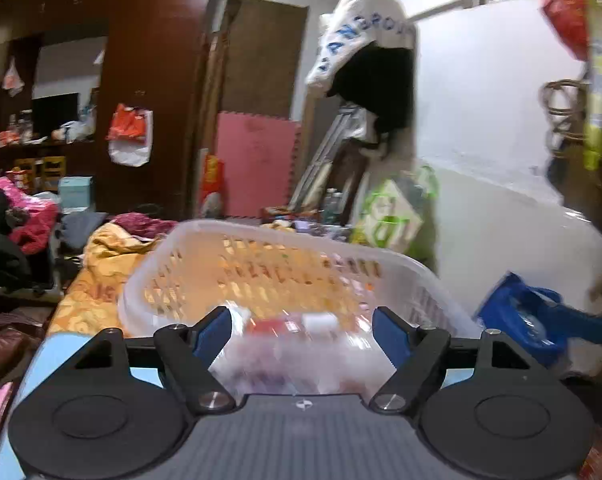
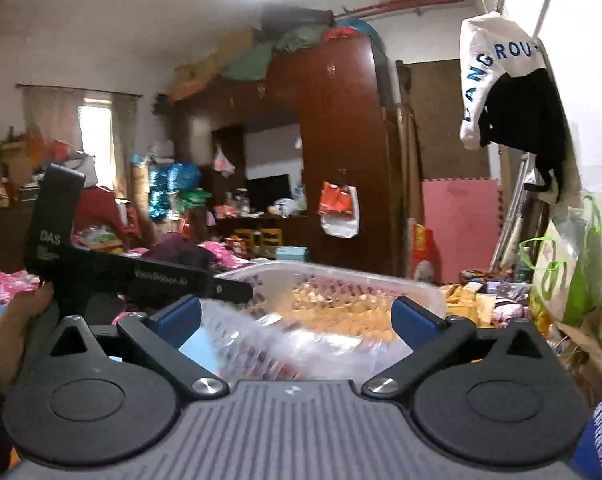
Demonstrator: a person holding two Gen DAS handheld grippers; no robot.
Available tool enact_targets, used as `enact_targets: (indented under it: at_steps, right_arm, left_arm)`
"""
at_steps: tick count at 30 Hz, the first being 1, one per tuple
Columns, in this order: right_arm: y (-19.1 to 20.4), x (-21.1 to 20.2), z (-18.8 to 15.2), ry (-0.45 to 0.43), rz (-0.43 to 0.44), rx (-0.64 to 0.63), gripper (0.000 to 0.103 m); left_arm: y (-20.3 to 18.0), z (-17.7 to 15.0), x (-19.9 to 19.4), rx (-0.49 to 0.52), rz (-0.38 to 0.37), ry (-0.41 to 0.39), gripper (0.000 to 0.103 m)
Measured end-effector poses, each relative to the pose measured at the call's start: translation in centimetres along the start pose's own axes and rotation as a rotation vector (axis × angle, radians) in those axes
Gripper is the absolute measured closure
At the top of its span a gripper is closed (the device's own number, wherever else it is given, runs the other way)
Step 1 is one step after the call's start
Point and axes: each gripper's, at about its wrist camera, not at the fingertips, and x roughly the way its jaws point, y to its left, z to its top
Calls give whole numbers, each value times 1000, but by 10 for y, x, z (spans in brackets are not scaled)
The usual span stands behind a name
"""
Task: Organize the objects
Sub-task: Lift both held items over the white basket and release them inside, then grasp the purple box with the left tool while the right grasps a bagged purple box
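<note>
Left wrist view, room ahead: cluttered bedroom, motion-blurred.
Left gripper [image 1: 302,330]: fingers spread wide, blue pads [image 1: 213,334] apart on either side of a clear plastic bag [image 1: 297,354]; whether the pads touch it cannot be told through the blur.
Clear plastic bag: crinkled, packed with small reddish and white items, lying at the near edge of the white basket [image 1: 401,264], between the fingers.
White basket: slotted plastic walls, resting on the orange patterned bedding [image 1: 89,280]; interior beyond the bag looks orange through the slots.
Blue bag [image 1: 521,312]: just right of the basket, near the white wall.
Behind: dark wooden wardrobe [image 1: 157,80], pink foam mat [image 1: 257,168] leaning upright, white lettered cloth [image 1: 361,28] draped over a black garment.

Right wrist view, same bed seen from further left: wider sweep of the room.
Right gripper [image 2: 295,320]: fingers wide open, blue pads [image 2: 413,320] well apart, nothing clamped.
Clear plastic bag [image 2: 269,344]: blurred, between and just beyond the fingers, in front of the white basket [image 2: 341,276].
Left gripper [image 2: 141,276]: black body reaching in from the left toward the bag, held by a hand [image 2: 17,320] at the frame edge.
Background: wardrobe [image 2: 341,140] stacked with bundles on top, pink foam mat [image 2: 461,220], green-handled bag [image 2: 569,276] at the right.
</note>
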Motion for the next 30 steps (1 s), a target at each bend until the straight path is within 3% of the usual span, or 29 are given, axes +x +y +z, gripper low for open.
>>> enact_targets:
  at_steps: [5,8,13,14,16,17,23,27,30]
  right_arm:
    - [7,17,-47,170,-74,-55,0]
    - [2,28,-66,257,-42,-20,0]
    - [13,52,-77,355,-54,-26,0]
    - [15,57,-77,367,-56,-31,3]
    - [20,63,-83,395,-67,-44,22]
    - [19,62,-83,402,-78,-54,32]
    - [1,27,-85,352,-86,-4,32]
    - [-9,8,-86,312,-130,19,32]
    - [-16,1,-82,276,-139,50,32]
  left_arm:
    - [-7,-42,-9,45,-36,45,16]
    - [-8,-60,-7,62,-77,72,16]
    - [-3,-73,-13,47,-59,56,16]
    - [-2,-74,-14,30,-69,57,16]
    - [-2,-75,-14,14,-90,57,16]
    - [-4,-76,-13,19,-90,60,16]
    - [-31,-75,13,62,-82,123,16]
    - [-54,-82,16,145,2,110,16]
    - [-60,-94,1,178,1,94,16]
